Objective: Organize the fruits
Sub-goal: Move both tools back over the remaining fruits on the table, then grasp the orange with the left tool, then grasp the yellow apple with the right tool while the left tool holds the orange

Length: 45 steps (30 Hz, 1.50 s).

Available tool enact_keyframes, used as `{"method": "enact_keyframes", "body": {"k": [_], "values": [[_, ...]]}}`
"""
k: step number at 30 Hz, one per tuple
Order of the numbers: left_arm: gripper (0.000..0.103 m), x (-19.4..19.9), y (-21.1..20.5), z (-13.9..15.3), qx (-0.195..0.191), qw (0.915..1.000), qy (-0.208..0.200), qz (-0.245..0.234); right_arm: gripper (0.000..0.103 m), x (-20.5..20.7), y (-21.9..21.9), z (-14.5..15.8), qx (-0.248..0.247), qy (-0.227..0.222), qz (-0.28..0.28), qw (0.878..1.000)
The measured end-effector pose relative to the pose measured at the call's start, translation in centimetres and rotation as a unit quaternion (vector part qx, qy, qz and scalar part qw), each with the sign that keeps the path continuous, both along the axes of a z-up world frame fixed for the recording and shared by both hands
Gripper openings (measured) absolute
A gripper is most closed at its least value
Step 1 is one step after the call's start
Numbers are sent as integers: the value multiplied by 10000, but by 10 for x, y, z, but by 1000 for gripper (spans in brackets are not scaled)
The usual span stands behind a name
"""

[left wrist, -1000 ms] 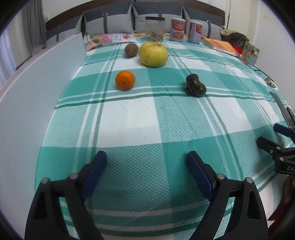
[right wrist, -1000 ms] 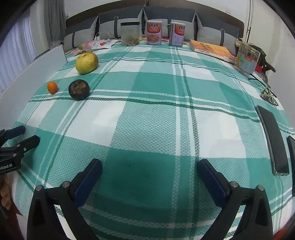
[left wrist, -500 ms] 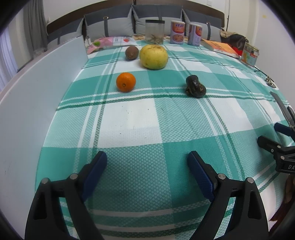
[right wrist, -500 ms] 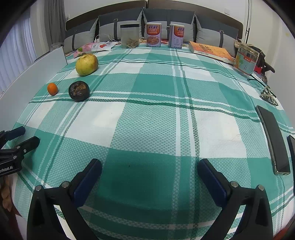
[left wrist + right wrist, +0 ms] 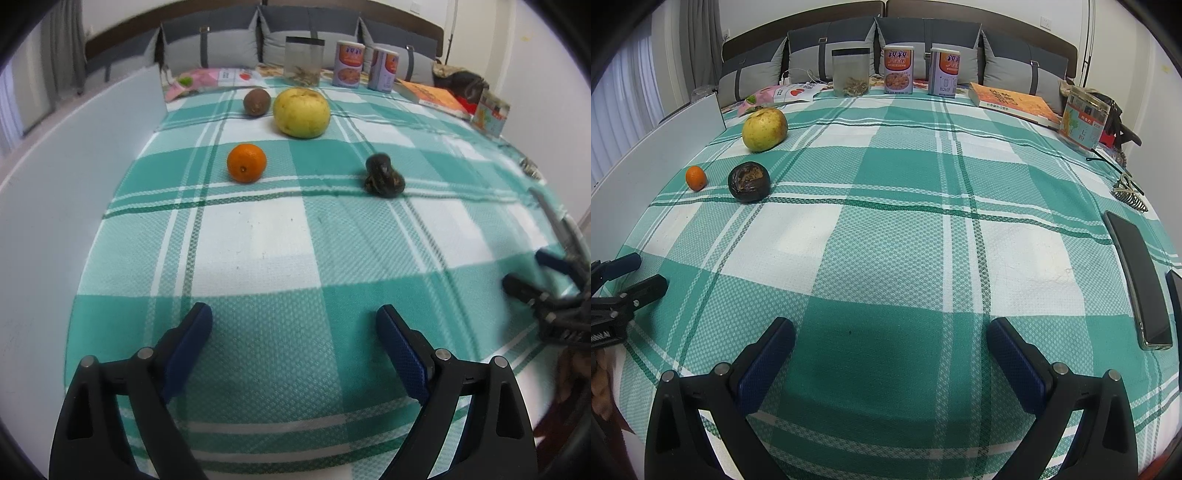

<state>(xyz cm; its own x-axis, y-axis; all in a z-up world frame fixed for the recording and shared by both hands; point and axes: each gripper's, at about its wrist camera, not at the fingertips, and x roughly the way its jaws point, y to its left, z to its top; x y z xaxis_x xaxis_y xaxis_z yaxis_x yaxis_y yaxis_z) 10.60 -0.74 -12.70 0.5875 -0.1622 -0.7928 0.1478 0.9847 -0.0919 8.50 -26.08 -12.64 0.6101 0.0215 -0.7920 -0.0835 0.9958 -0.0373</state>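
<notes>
Orange, small and bright: the mandarin [image 5: 246,163] sits on the checked cloth [image 5: 258,240] toward the left edge, beside the white board [image 5: 55,221] that runs along that side. Behind it, nearer the far edge, the big yellow fruit [image 5: 301,113] rests with a brown round fruit [image 5: 256,102] just beside it on its left. Off to the right of the mandarin, well apart, lies the dark shrivelled fruit [image 5: 384,178].

My left gripper [image 5: 293,343] hangs over the near edge of the cloth, jaws spread wide, nothing between them. My right gripper [image 5: 890,356] is the same over its own patch of the near edge: jaws wide apart, empty, only cloth below.

Along the far edge stand a clear jar [image 5: 850,72] and two printed cans [image 5: 898,69], with an orange book [image 5: 1012,101] toward the far right corner. A dark phone [image 5: 1137,277] lies along the right edge, and a hair clip [image 5: 1128,194] sits beyond it.
</notes>
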Motion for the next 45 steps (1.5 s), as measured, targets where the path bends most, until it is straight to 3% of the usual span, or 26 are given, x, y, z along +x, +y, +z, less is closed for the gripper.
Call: {"method": "enact_keyframes", "body": {"k": [3, 6, 9, 11, 13, 14, 16, 20, 26, 29, 33, 36, 42, 45], "values": [[90, 29, 18, 16, -606, 9979, 36, 245, 103, 0, 0, 0, -1, 3, 1, 10000], [89, 65, 25, 28, -667, 9971, -1, 367, 103, 0, 0, 0, 0, 1, -2, 10000], [87, 94, 20, 27, -440, 9985, -51, 323, 103, 0, 0, 0, -1, 0, -4, 10000], [73, 111, 16, 19, -407, 9986, 35, 328, 103, 0, 0, 0, -1, 0, -3, 10000], [53, 120, 13, 9, -363, 9987, 185, 294, 103, 0, 0, 0, -1, 1, -3, 10000], [49, 124, 11, 3, -253, 9989, 244, 304, 103, 0, 0, 0, -1, 1, -3, 10000], [31, 118, 12, 4, -128, 9994, -6, 326, 103, 0, 0, 0, -1, 1, -2, 10000], [30, 104, 23, 12, -346, 9986, -154, 370, 103, 0, 0, 0, -1, 3, -2, 10000], [30, 51, 36, 30, -383, 9987, 259, 214, 101, 5, 0, 7, 23, 208, 15, 9998], [30, 23, 42, 29, -335, 9990, 224, 193, 101, 10, 15, 48, 304, -500, 234, 9980], [30, 18, 42, 17, -161, 9995, 172, 192, 102, 69, 66, 76, 464, -342, 914, 9941], [30, 19, 45, 16, -266, 9993, 133, 204, 102, 127, 113, 80, 426, -61, 1445, 9886], [30, 17, 52, 16, -400, 9988, 125, 247, 100, 225, 179, 39, -133, 655, 1590, 9850], [30, 16, 55, 15, -448, 9985, 155, 259, 84, 246, 190, 22, -266, 871, 1468, 9850]]}}
